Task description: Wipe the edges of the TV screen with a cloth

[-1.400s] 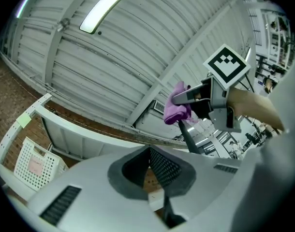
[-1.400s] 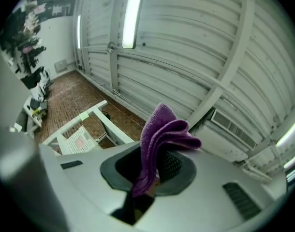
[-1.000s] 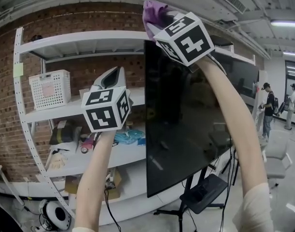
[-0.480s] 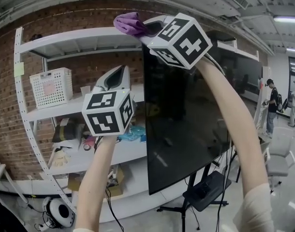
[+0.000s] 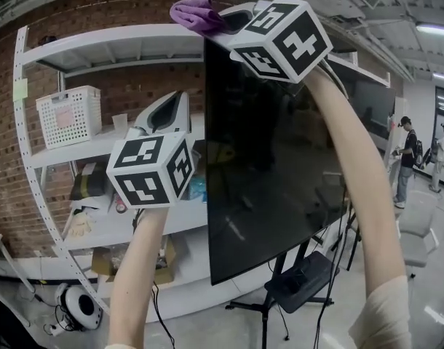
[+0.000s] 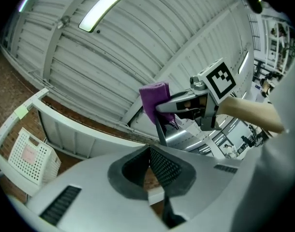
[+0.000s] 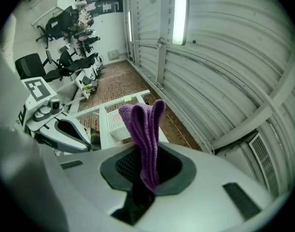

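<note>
A large black TV screen stands on a floor stand in the head view. My right gripper is raised to the screen's top left corner and is shut on a purple cloth, which lies against the top edge. In the right gripper view the cloth sticks up, folded, from between the jaws of the right gripper. My left gripper hovers left of the screen, apart from it. Its jaws are shut and empty in the left gripper view, which looks up at the cloth.
White wall shelves stand behind the TV against a brick wall, holding a white basket and clutter. The TV stand's legs spread on the floor. Two people stand far right. A round device lies on the floor at lower left.
The right gripper has carried the cloth leftward along the screen's top edge to the left corner. The left gripper has stayed about where it was.
</note>
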A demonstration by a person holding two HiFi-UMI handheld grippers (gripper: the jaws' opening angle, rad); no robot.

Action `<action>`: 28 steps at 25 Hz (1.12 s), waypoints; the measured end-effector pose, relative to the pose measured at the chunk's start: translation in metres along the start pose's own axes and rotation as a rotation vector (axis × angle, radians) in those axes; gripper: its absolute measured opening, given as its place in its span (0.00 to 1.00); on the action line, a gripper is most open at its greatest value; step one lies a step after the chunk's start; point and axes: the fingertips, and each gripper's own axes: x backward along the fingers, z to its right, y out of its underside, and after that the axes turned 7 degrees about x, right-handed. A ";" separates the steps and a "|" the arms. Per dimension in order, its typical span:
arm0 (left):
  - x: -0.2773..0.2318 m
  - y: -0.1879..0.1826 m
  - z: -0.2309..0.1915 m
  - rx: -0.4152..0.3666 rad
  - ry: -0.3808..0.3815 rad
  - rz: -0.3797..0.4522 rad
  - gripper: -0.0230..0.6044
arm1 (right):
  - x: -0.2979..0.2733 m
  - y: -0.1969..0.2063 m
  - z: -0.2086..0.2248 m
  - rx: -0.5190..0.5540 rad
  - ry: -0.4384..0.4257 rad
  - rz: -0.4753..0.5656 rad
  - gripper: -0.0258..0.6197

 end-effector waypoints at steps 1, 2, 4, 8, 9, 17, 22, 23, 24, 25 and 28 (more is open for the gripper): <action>0.000 -0.002 0.000 -0.011 -0.023 0.007 0.06 | 0.002 0.005 0.002 0.016 -0.001 -0.006 0.13; 0.000 -0.004 0.001 -0.020 -0.047 0.016 0.06 | 0.004 0.011 0.004 0.030 -0.003 -0.009 0.13; 0.001 -0.009 0.006 -0.051 -0.096 0.036 0.06 | 0.013 0.028 0.010 0.042 -0.009 -0.012 0.13; 0.012 -0.024 0.031 -0.214 -0.214 0.081 0.06 | 0.031 0.064 0.025 0.063 -0.013 -0.015 0.13; 0.014 -0.026 0.040 -0.227 -0.232 0.089 0.06 | 0.033 0.072 0.029 0.068 -0.011 -0.011 0.13; -0.023 0.015 0.099 -0.216 -0.240 0.004 0.06 | 0.038 0.110 0.041 0.107 -0.020 -0.008 0.13; -0.062 0.027 0.134 -0.184 -0.225 0.019 0.06 | 0.051 0.139 0.047 0.150 -0.020 -0.009 0.13; -0.072 0.028 0.141 -0.175 -0.220 0.025 0.06 | 0.053 0.145 0.051 0.161 -0.014 -0.014 0.13; -0.082 0.029 0.148 -0.171 -0.214 0.030 0.06 | 0.056 0.152 0.055 0.179 -0.006 -0.021 0.13; -0.092 0.030 0.155 -0.172 -0.209 0.036 0.06 | 0.059 0.160 0.058 0.200 0.003 -0.025 0.13; -0.118 0.037 0.175 -0.166 -0.193 0.051 0.06 | 0.066 0.184 0.064 0.229 0.020 -0.023 0.13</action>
